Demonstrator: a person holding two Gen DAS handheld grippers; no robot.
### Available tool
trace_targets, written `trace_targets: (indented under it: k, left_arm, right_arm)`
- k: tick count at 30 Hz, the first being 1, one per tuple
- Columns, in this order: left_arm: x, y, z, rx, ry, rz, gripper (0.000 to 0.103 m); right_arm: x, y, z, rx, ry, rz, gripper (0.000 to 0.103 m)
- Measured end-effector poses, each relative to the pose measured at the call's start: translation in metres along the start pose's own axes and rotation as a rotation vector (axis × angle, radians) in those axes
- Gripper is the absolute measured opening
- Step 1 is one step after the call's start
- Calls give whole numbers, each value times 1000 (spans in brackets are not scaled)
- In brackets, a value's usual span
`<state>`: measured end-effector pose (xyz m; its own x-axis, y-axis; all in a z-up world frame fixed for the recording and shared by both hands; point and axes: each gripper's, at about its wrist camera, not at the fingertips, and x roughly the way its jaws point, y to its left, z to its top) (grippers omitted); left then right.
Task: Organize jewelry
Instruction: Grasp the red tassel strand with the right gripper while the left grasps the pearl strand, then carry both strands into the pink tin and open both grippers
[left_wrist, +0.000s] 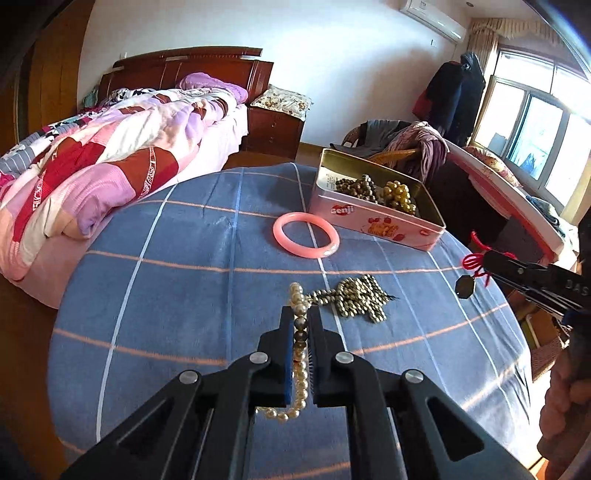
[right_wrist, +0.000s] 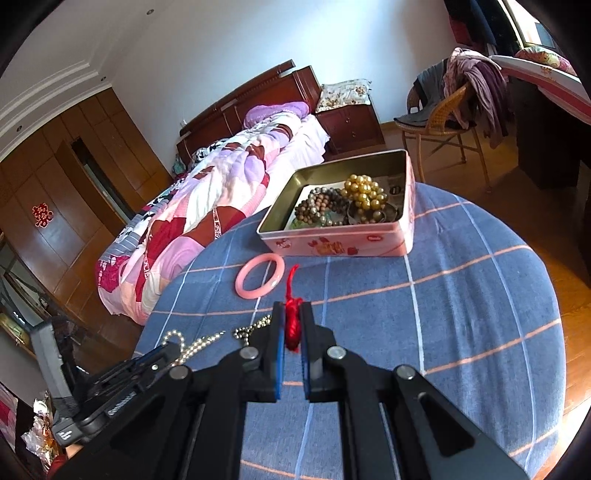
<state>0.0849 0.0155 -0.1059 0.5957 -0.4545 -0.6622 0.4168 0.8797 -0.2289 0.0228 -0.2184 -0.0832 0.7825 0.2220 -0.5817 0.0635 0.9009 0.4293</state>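
Round tabletop (left_wrist: 192, 266) under soft blue cloth with thin pink and white check lines. Left gripper (left_wrist: 302, 314) clamped on pearl strand (left_wrist: 300, 369), round cream beads with a few darker ones, running back between the blue-padded fingers, lifted end clear of cloth. Just ahead, heap of small faceted brassy beads (left_wrist: 364, 297) lying on cloth. Smooth pink bangle (left_wrist: 306, 234), glossy ring, flat on cloth between heap and tin. Right gripper (right_wrist: 290, 312) pinched on red knotted cord (right_wrist: 291, 325), cord tail poking forward; dark faceted pendant (left_wrist: 466, 286) dangling below it in left view. Rectangular pink metal tin (right_wrist: 332, 243), open, gold inside, at far edge; holding dull brown wooden beads (right_wrist: 321, 203) and bigger shiny gold-green beads (right_wrist: 365, 195).
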Motion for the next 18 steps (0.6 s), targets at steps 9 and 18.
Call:
trace_targets:
  k: [9, 18]
  left_arm:
    - [-7, -24, 18, 45, -25, -93, 6]
    - [22, -51, 105, 101, -160, -141, 6]
  right_arm:
    - [-7, -3, 12, -17, -23, -9, 10]
    - [6, -8, 93, -48, -158, -34, 10]
